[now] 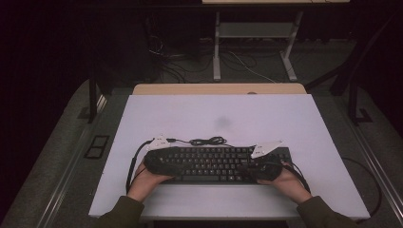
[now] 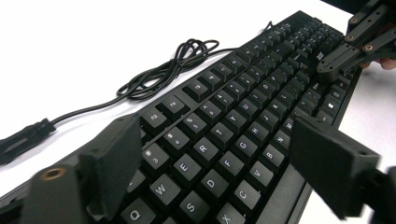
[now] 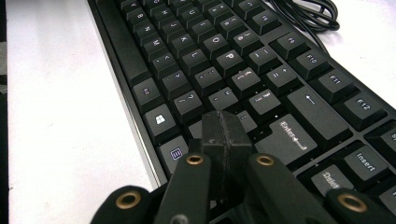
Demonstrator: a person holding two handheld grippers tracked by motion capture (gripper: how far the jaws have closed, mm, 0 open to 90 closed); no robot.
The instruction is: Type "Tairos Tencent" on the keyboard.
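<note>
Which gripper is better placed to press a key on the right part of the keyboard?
The right gripper. Its jaws are shut into one narrow tip just above the keys beside Enter on the keyboard. The left gripper stands open over the letter keys at the other end.

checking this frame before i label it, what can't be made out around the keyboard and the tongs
- Right tongs, right gripper view: closed jaws cover the key beneath their tips, so contact cannot be told.
- Keyboard, left gripper view: its near end is cut off by the bottom edge and the left tongs.
- Key legends, high view: too small and dim.
- Cable plug end, right gripper view: cut off by the top edge.
</note>
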